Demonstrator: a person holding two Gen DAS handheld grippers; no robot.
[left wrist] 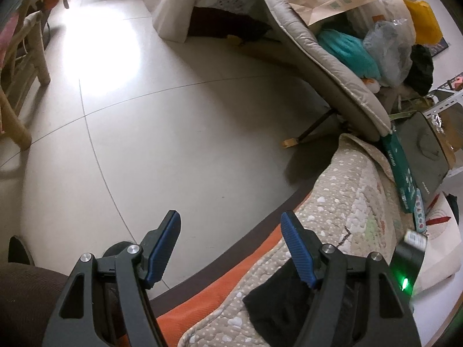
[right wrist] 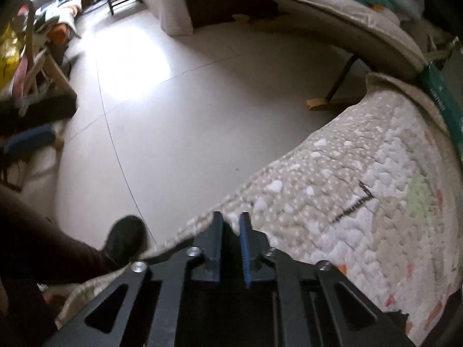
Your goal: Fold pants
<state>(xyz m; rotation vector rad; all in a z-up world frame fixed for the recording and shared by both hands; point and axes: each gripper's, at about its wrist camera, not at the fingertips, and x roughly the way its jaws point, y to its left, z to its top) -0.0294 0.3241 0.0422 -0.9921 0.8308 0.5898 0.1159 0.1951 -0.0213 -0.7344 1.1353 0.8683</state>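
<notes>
Left wrist view: black pants (left wrist: 277, 303) lie on quilt (left wrist: 341, 202) at 5 o'clock, under the gripper's right finger.
Left gripper (left wrist: 231, 245) spread wide, holding nothing, over the bed edge and tile floor (left wrist: 173, 133). Right gripper (right wrist: 231, 245) nearly closed with a narrow gap; cannot tell if it grips anything. Padded chair (left wrist: 318, 55) at 1 o'clock.

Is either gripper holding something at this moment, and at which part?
Nothing is held. The left gripper is open above the edge of the dotted beige quilt, near the dark pants. The right gripper has its jaws nearly closed with nothing between them.
</notes>
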